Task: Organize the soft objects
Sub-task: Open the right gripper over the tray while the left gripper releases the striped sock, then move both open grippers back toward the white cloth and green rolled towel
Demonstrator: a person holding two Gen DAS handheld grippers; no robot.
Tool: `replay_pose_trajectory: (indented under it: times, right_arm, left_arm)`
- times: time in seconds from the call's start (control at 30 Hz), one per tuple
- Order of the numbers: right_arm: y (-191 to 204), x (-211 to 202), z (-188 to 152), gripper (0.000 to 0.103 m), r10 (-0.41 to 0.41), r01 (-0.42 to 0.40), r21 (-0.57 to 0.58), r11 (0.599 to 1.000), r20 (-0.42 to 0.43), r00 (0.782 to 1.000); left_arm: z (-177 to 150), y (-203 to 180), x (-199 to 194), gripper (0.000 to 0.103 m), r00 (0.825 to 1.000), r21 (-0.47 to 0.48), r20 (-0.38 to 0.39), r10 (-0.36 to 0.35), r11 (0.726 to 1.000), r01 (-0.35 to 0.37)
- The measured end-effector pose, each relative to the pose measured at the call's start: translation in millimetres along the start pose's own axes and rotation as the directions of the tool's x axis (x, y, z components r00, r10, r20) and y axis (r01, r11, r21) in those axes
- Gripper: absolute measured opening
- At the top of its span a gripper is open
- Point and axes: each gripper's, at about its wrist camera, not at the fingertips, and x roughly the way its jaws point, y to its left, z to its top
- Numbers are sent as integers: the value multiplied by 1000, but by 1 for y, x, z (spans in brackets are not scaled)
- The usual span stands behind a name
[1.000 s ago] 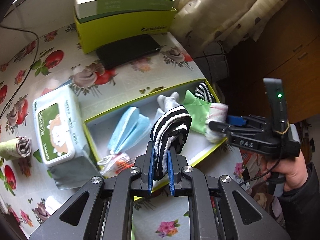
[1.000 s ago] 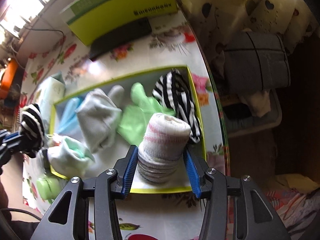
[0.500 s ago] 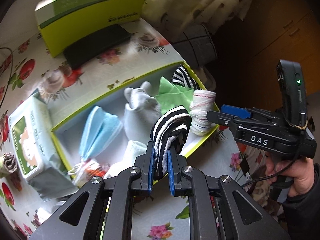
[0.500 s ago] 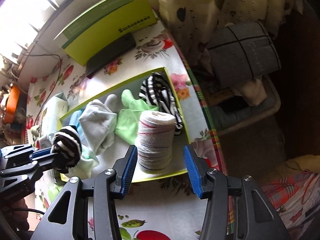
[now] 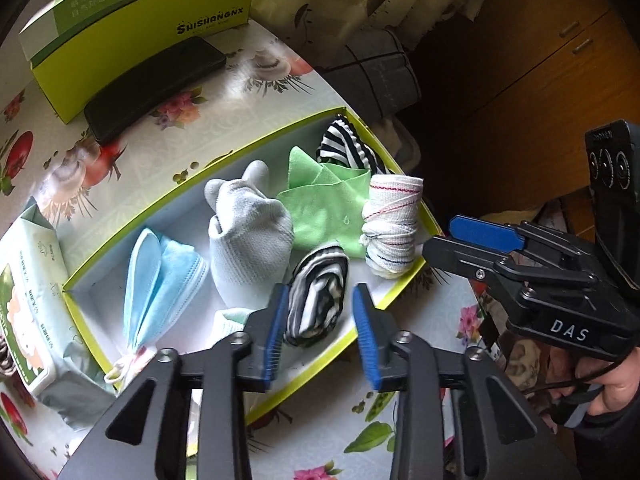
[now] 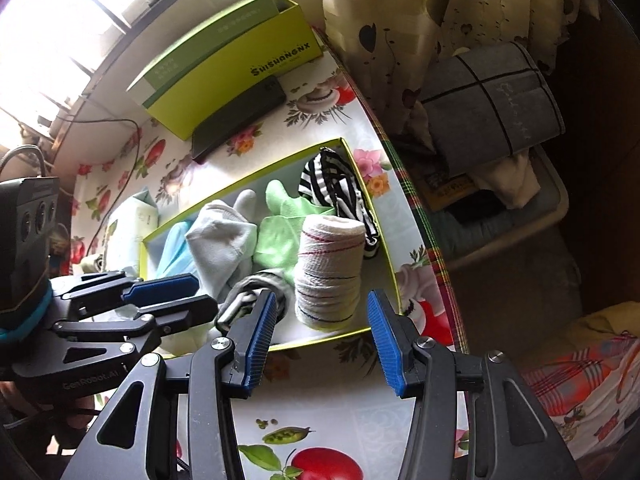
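Note:
My left gripper (image 5: 320,326) hangs over the front of the yellow-rimmed box (image 5: 240,148), and its jaws are opening. The rolled black-and-white striped sock (image 5: 318,292) lies in the box between the pads, with a gap to the right pad. A white roll with red and blue threads (image 5: 390,228) stands at the box's right end. My right gripper (image 6: 320,338) is open just in front of that white roll (image 6: 330,272), holding nothing. Also in the box are a grey sock (image 5: 248,236), a green cloth (image 5: 328,208), a blue face mask (image 5: 160,276) and a second striped sock (image 5: 348,148).
A pack of wet wipes (image 5: 28,300) lies left of the box. A green carton (image 5: 132,12) and a black phone (image 5: 156,80) sit behind it. The table edge runs just right of the box, with a grey bag (image 6: 492,96) beyond. A hand (image 5: 616,384) holds the right gripper.
The left gripper moved over the box and opened, and the striped sock dropped out of it into the box. The right gripper let go of the white roll and drew back.

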Motion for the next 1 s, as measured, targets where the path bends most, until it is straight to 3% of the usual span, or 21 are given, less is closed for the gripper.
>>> replay_pose_trajectory:
  times: [0.43, 1.0]
  right_arm:
    - [35, -15, 4, 48, 25, -24, -56, 998, 30, 999]
    - [114, -29, -6, 48, 52, -47, -187, 981, 25, 998]
  left_arm:
    - [-13, 17, -49, 37, 995, -74, 93, 46, 996, -40]
    - [-63, 56, -114, 37, 965, -199, 203, 167, 972, -126]
